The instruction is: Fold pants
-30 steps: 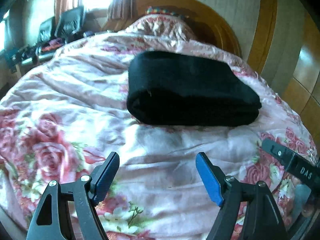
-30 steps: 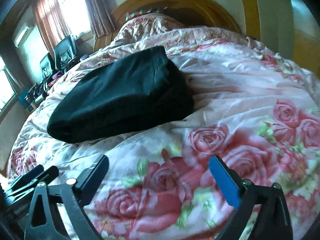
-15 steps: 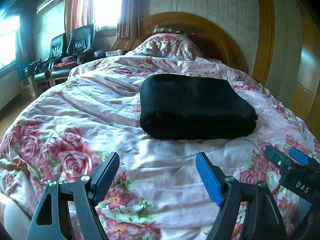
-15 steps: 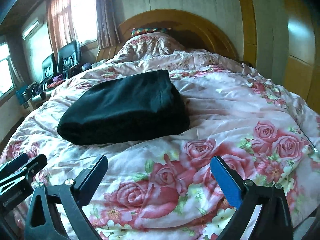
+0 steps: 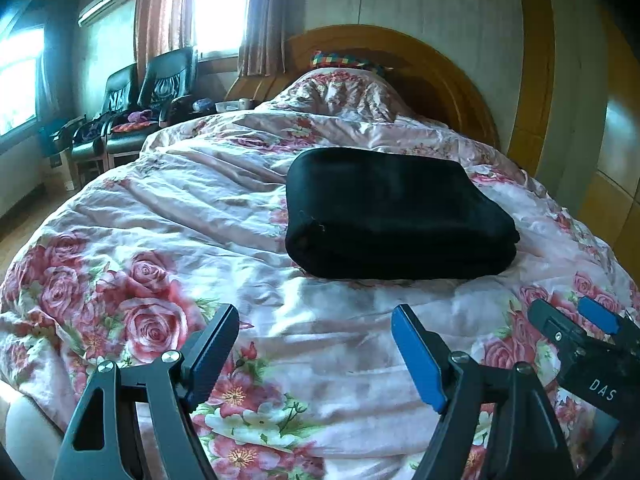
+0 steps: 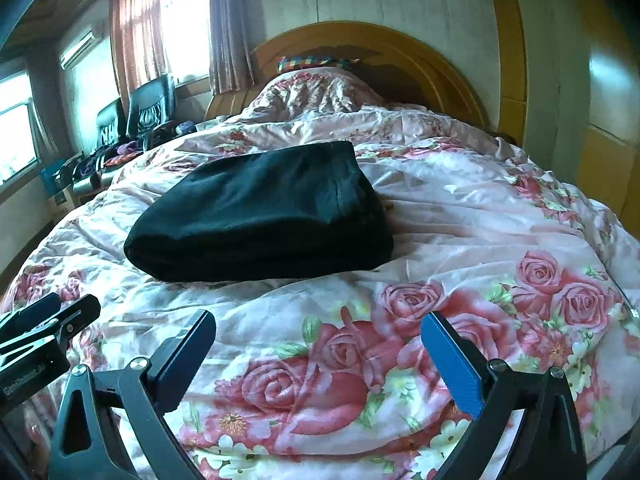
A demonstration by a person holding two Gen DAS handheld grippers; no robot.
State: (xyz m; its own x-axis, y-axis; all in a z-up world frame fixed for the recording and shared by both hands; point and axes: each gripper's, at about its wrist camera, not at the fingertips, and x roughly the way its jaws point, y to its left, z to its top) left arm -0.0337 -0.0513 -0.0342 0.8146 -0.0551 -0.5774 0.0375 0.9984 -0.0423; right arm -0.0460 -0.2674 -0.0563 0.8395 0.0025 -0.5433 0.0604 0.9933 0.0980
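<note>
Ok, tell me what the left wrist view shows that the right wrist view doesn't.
Left wrist only: the left gripper seen from behind with open jaws, and the right gripper at the right edge. Right wrist only: the right gripper from behind, open, with the left one at the left edge. Both: the folded black pants lying untouched on the floral quilt, and the wooden headboard.

We're seeing one folded pair of pants (image 5: 396, 216), two grippers (image 5: 316, 344) (image 6: 320, 352), one bed (image 5: 180, 208), two armchairs (image 5: 160, 92).
</note>
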